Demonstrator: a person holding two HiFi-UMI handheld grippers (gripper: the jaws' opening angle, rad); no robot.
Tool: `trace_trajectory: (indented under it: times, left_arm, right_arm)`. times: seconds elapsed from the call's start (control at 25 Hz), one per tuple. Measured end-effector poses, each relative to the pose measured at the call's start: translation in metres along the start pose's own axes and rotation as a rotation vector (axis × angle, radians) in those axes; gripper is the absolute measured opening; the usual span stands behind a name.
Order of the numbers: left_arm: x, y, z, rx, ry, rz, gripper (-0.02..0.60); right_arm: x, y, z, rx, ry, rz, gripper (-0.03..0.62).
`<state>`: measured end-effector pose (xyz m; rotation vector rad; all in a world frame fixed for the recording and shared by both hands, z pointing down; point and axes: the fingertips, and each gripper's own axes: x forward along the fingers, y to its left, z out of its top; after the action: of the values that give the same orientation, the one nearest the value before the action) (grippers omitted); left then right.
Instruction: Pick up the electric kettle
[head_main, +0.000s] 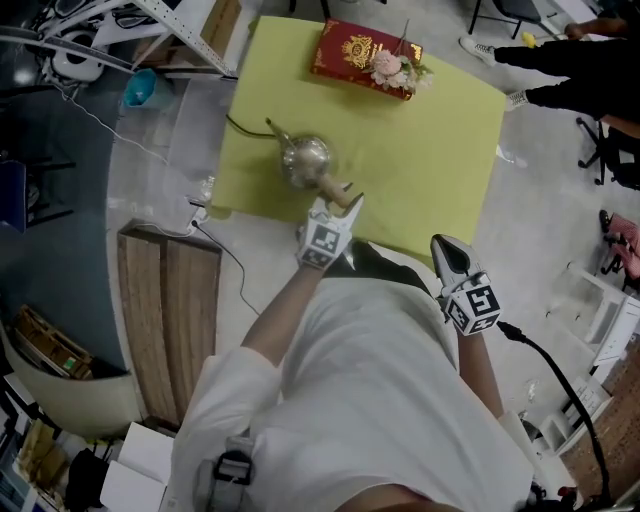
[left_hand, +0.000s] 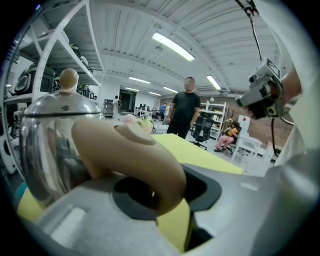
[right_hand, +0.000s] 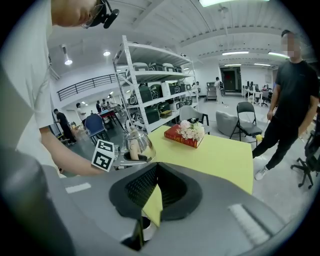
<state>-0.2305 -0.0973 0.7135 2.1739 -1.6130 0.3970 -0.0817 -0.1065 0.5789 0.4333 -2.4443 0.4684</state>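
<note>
Left gripper (head_main: 345, 203) pinches the kettle (head_main: 305, 158) handle (left_hand: 135, 155) in its jaws; best squeeze firmly, then lift straight. Right gripper (head_main: 452, 256) waits, jaws together.

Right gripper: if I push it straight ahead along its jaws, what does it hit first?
Probably the bare yellow tabletop: the right gripper points down at it, though depth is unclear. The electric kettle sits left of that line.

A grey floor (head_main: 540, 230) is seen around a yellow table (head_main: 440, 150). White shelving (right_hand: 160, 75) is ranged beyond the table's left edge — strip lights (left_hand: 172, 46) are hung overhead, and a folding chair (right_hand: 247, 119) is set near its far corner.
</note>
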Motion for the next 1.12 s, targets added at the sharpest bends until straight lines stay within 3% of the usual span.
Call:
trace_trajectory:
  times: [0.4,0.68,1.12]
  left_arm:
    - [-0.006,0.009,0.027,0.001,0.007,-0.084,0.117]
    - [-0.009,0.01,0.064,0.074,-0.011,-0.191,0.117]
    - [-0.008,-0.024,0.104,0.239,-0.003,-0.434,0.117]
  right_arm:
    - [-0.006,-0.006,0.012,0.049,-0.065,-0.092,0.005]
    - [-0.011,-0.003,0.018,0.104,-0.133,-0.174,0.005]
    - [-0.037,0.006,-0.001,0.236,-0.242,-0.361,0.005]
